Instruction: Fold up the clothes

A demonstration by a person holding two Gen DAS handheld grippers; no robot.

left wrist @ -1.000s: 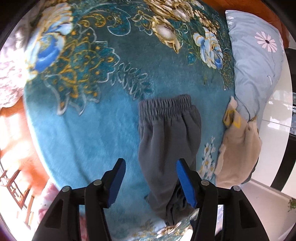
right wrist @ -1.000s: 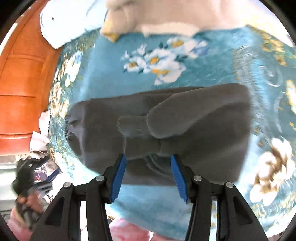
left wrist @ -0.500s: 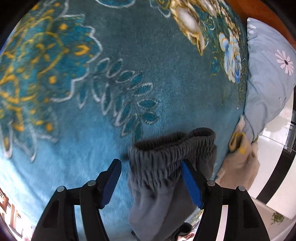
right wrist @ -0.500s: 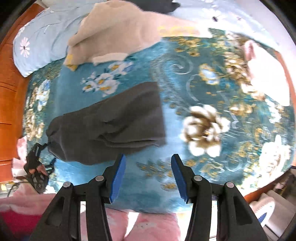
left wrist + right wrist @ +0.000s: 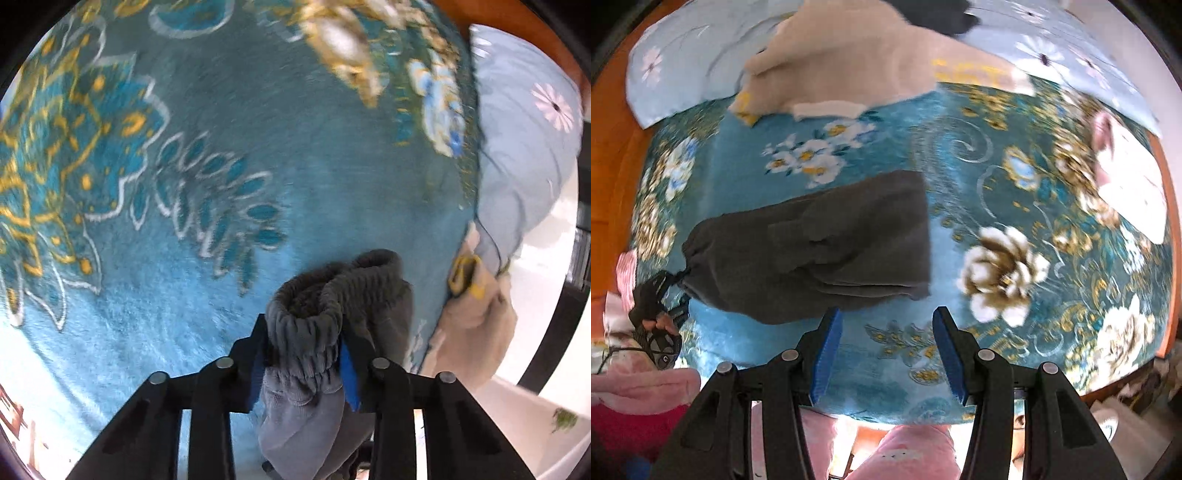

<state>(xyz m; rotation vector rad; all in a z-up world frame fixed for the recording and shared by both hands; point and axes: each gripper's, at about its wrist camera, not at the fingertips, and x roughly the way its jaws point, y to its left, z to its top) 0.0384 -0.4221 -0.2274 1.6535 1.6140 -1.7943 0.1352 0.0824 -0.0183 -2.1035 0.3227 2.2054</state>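
Grey trousers [image 5: 820, 251] lie folded on a teal flowered blanket [image 5: 960, 147], with the elastic waistband [image 5: 373, 295] at one end. My left gripper [image 5: 304, 332] points down at that end. Its jaws are closing, and the bunched waistband is pinched between the blue pads. In the right wrist view a gloved hand [image 5: 650, 310] holds the left gripper at the trousers' left end. My right gripper [image 5: 886, 317] hangs open above the blanket, near the trousers' other end. Nothing is between its fingers.
A beige garment [image 5: 849, 62] lies crumpled beyond the trousers, against a pale blue flowered pillow [image 5: 524, 147]. A white and pink cloth [image 5: 1130, 184] sits at the blanket's right side. Orange wooden bed frame [image 5: 613, 166] runs along the left. Pink clothing [image 5: 905, 454] shows below my right gripper.
My left gripper came down over the waistband and closed on it, bunching it up. My right gripper rose away from the folded trousers and stayed open.
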